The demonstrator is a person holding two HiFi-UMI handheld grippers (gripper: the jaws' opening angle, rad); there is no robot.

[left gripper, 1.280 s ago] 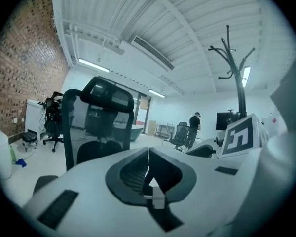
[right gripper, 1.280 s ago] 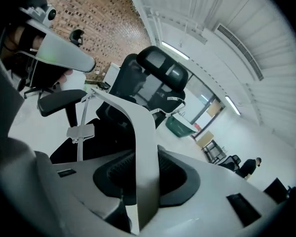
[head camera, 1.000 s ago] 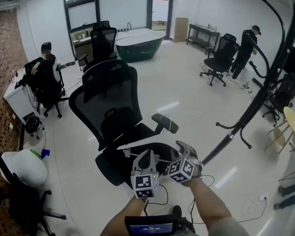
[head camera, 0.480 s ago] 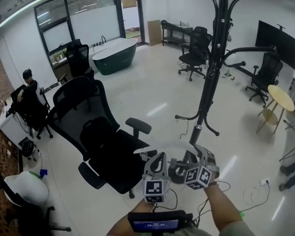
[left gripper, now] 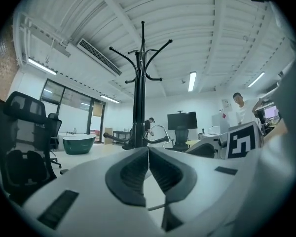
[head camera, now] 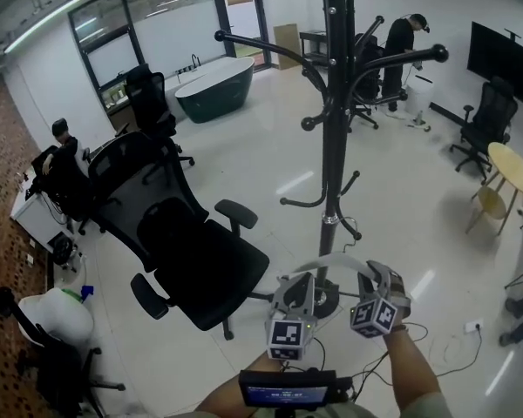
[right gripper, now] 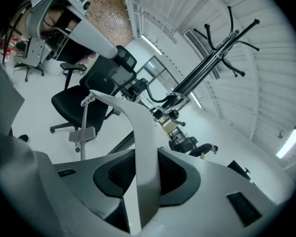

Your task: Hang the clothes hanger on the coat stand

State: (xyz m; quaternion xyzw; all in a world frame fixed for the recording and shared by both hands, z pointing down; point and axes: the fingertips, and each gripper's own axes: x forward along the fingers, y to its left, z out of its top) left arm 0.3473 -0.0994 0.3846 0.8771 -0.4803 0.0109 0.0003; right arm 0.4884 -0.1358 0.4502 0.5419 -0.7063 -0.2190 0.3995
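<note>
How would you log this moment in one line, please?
right tool: shut on white clothes hanger | left tool: shut | coat stand: hanger unhung

Black mesh office chair just off centre toward 8 o'clock, a white rounded lump far out along 8, and a seated person at a desk around 9 to 10. Dark green bathtub at 11 in front of glass partitions, standing person in black at 1. Dark wall screen at 2, another black office chair below it, round pale-yellow table at 3.
</note>
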